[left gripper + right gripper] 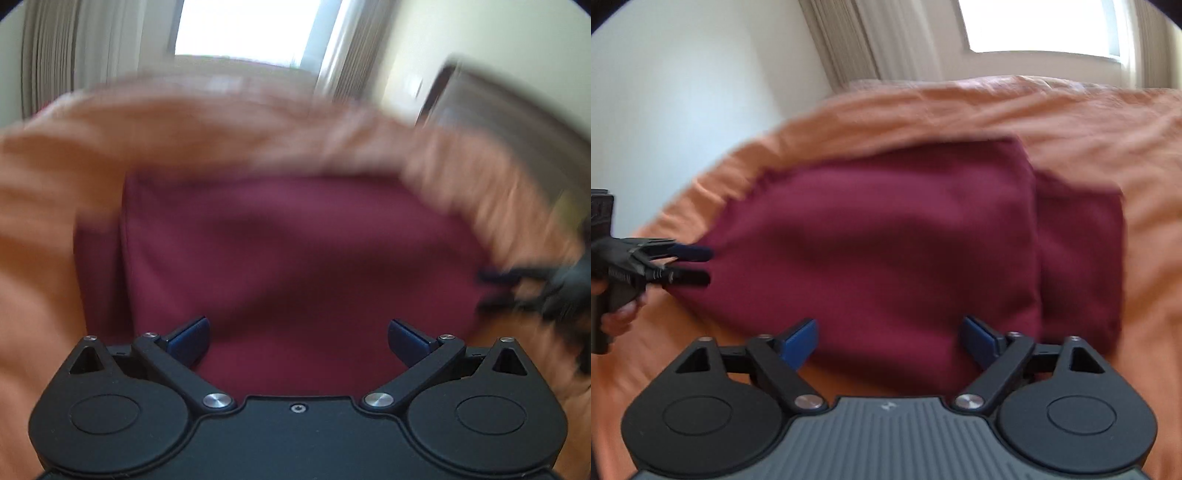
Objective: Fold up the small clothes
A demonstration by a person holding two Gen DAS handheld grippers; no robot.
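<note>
1. The maroon garment (pixel 886 236) lies part-folded mid-bed on the orange bedsheet (pixel 1071 110).
2. Both the left gripper (pixel 299 343) and right gripper (pixel 890 339) gape wide, empty.
3. Soft, light, limp (likely floppy): pinch a doubled edge near a corner.

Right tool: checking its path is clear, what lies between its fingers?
Only the maroon garment on the orange bedspread; the right tool is open, per the right wrist view.

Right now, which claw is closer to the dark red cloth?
Left, by a little. The left claw hangs open with the dark red cloth filling its gap; the right claw is open at the cloth's near edge, orange sheet showing under it.
</note>
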